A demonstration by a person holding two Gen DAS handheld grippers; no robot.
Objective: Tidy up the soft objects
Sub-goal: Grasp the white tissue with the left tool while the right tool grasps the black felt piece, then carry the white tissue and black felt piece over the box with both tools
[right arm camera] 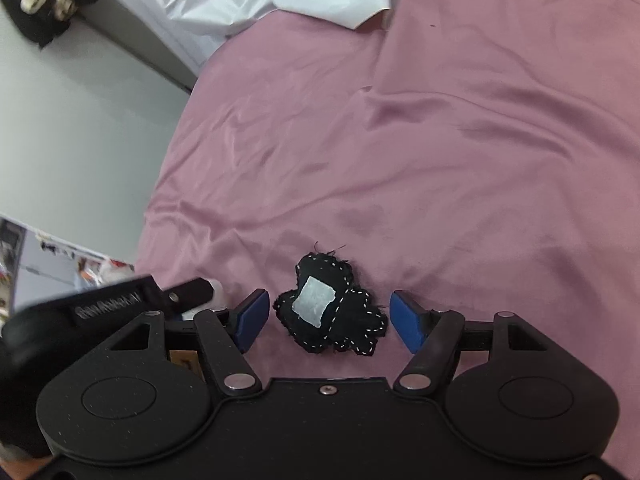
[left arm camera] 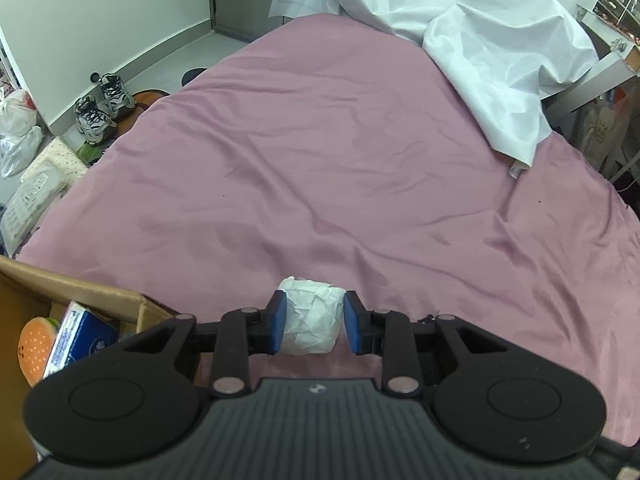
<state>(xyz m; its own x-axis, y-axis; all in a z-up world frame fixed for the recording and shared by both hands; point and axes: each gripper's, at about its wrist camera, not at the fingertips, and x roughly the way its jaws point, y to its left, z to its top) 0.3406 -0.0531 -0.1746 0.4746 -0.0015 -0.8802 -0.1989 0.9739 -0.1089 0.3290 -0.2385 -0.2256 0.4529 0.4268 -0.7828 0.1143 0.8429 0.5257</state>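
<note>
Left gripper: we see our left gripper (left arm camera: 311,322) pointing down at the bed, and its two blue pads press on both sides of a crumpled white paper ball (left arm camera: 311,320), so its fingers are clamped on this ball.

White ball: it sits between the pads at the near edge of the wrinkled pink bed sheet (left arm camera: 320,160); we cannot tell if it touches the sheet or is lifted.

Right gripper: our right gripper (right arm camera: 328,320) has its fingers apart, with one blue pad on each side of a small black fabric patch with white dashed stitching and a pale square in the middle (right arm camera: 330,312). The pads do not touch the patch; a gap of pink sheet shows on both sides.

Black patch: it lies flat on the pink sheet, between the open fingers of the right gripper.

Other gripper in the right view: at the left edge we see a blurred black part of the left gripper, with a little white beside it.

Cardboard box: an open brown cardboard box (left arm camera: 80,292) stands just beside the bed, to the left of the left gripper. Inside we see an orange round soft thing with pale dots (left arm camera: 34,346) and a blue and white packet (left arm camera: 80,336).

Far end of the bed: a large crumpled white sheet (left arm camera: 480,40) lies over the far right corner.

Floor: a pair of grey sport shoes (left arm camera: 102,106) stands near the wall.
</note>
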